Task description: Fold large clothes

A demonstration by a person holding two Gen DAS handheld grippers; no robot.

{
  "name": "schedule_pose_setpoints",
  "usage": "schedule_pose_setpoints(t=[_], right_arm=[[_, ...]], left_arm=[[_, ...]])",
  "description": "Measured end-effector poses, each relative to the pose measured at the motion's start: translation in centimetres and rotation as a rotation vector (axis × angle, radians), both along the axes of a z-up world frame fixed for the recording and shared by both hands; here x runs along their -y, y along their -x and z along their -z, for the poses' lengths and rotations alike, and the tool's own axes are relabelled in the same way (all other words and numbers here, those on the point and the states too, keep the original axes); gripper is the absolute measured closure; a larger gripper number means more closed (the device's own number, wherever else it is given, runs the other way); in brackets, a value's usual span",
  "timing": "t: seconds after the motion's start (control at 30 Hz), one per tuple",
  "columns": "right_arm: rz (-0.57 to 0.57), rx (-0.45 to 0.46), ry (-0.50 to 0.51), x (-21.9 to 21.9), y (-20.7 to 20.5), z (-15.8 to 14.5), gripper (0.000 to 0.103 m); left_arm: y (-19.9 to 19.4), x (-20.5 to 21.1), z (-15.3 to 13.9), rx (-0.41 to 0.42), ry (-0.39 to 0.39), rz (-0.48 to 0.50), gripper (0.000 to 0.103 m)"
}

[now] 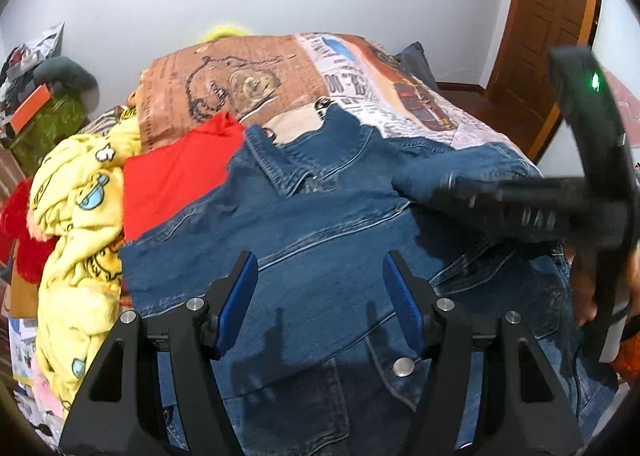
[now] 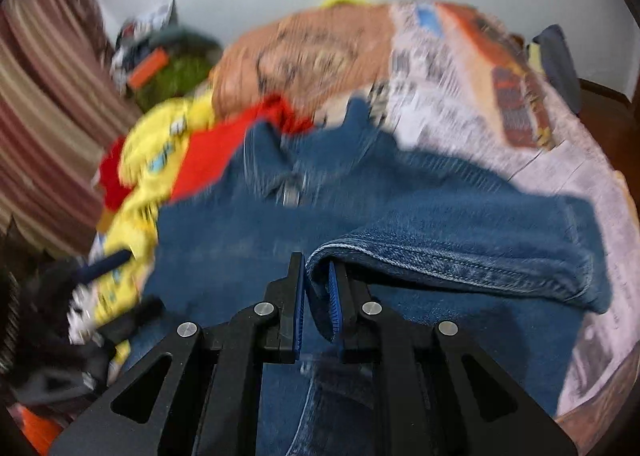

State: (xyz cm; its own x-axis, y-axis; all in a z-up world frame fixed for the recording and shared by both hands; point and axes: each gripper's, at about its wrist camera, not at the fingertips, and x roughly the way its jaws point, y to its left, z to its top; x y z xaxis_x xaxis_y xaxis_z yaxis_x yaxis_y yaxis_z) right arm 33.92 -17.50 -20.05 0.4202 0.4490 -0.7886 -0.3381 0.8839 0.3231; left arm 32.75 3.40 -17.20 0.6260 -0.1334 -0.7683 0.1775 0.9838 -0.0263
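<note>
The right gripper [image 2: 318, 304] is pinching a hemmed edge of the denim jacket [image 2: 400, 215], seemingly the sleeve or side panel, with cloth bunched between its blue pads [image 2: 334, 304]. The picture from this gripper is smeared with blur, so it appears to be in motion, probably carrying that edge across the jacket's body. The left gripper [image 1: 320, 296] is spread wide and holds nothing; it hangs just above the jacket's lower front, near a metal button [image 1: 403, 367].

The jacket lies across the bed [image 1: 400, 103], collar toward the far end, on a bedspread printed with newspaper and cartoon pictures. Its left side overlaps a red garment [image 1: 176, 179], and a yellow cartoon blanket [image 1: 76, 215] is heaped just beside that.

To do this fold well, the right gripper should probably keep its pinch firm until the sleeve lies flat across the chest, then set it down parallel to the side seam. The left gripper would do best pressing on the jacket's body so the heavy denim does not drag. The jacket should stay clear of the red garment, or the two may get folded together.
</note>
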Motion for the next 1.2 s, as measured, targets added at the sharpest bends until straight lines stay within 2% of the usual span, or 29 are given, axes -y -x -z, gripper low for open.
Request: schedule_pose_setpoints(t=[0.13, 0.37, 0.43, 0.53, 0.63, 0.77, 0.87, 1.0, 1.13, 1.2], right_arm=[[-0.038, -0.041, 0.061, -0.9, 0.9, 1.4, 0.089], [-0.046, -0.135, -0.018, 1.7, 1.8, 1.4, 0.088], [-0.048, -0.152, -0.028, 2.7, 2.1, 0.9, 0.083], [-0.035, -0.094, 0.004, 5.0, 3.4, -0.6, 0.074], [0.0, -0.018, 0.041, 7.4, 4.3, -2.2, 0.069], [0.105, 0.093, 0.126, 11.9, 5.4, -4.5, 0.063], [0.178, 0.155, 0.186, 14.6, 6.2, -5.5, 0.059], [0.237, 0.168, 0.212, 16.9, 6.5, -5.3, 0.058], [0.265, 0.125, 0.186, 18.4, 6.0, -3.6, 0.058], [0.27, 0.093, 0.175, 18.7, 5.6, -2.2, 0.058]], left_arm=[[0.2, -0.3, 0.4, -0.014, -0.008, 0.003, 0.039], [0.5, 1.5, -0.4, 0.005, -0.055, 0.053, 0.039], [0.4, 2.5, -1.0, 0.018, -0.072, 0.081, 0.039], [0.1, 4.7, -1.8, 0.043, -0.101, 0.133, 0.039], [-0.4, 7.5, -2.5, 0.062, -0.125, 0.2, 0.039], [-1.5, 11.9, -2.6, 0.089, -0.176, 0.259, 0.039], [-2.6, 15.2, -1.9, 0.077, -0.207, 0.314, 0.039], [-3.7, 19.4, -0.4, 0.042, -0.24, 0.402, 0.039], [-4.9, 22.5, 1.5, -0.012, -0.266, 0.451, 0.039], [-5.8, 23.4, 2.6, -0.064, -0.244, 0.471, 0.039]])
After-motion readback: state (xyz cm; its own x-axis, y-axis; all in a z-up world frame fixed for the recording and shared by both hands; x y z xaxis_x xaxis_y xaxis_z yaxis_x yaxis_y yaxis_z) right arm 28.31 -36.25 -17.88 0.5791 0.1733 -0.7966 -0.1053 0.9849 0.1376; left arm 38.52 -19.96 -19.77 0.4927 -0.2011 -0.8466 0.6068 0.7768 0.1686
